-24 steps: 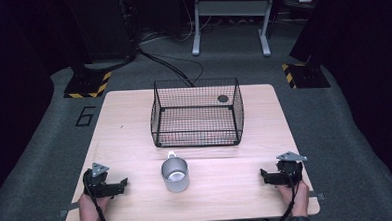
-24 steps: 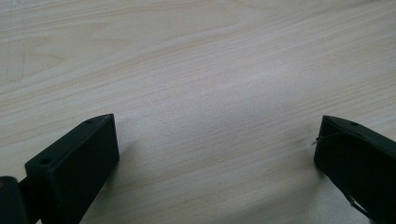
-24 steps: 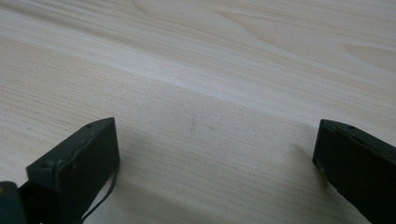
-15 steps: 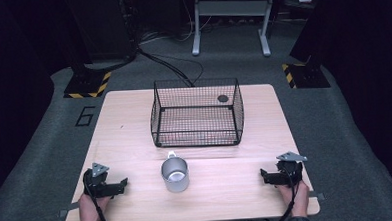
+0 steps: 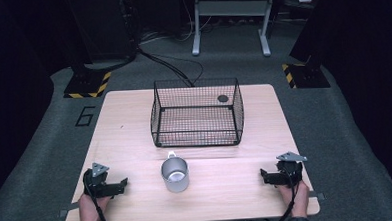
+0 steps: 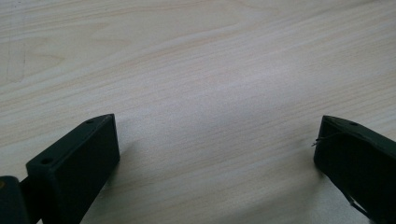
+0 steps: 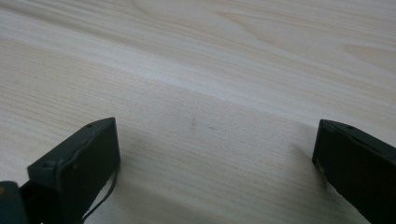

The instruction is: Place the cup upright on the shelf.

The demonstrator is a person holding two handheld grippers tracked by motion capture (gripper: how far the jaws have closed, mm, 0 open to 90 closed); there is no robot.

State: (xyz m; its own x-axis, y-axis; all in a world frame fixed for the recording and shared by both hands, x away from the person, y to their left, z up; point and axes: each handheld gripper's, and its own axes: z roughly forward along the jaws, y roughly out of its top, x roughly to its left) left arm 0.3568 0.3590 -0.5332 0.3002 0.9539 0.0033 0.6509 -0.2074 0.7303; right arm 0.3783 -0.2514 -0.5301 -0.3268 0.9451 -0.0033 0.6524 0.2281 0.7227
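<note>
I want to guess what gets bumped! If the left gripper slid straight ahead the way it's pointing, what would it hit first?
Probably the metal cup. The left gripper rests on the table, jaws open, pointing toward the middle where the cup stands. Its own view shows bare wood ahead, so the exact line is uncertain.

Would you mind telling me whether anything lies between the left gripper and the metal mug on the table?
Nothing visible does. Bare pale wooden table separates the left gripper from the small silver metal mug. The black wire basket sits beyond the mug, off that path.
</note>
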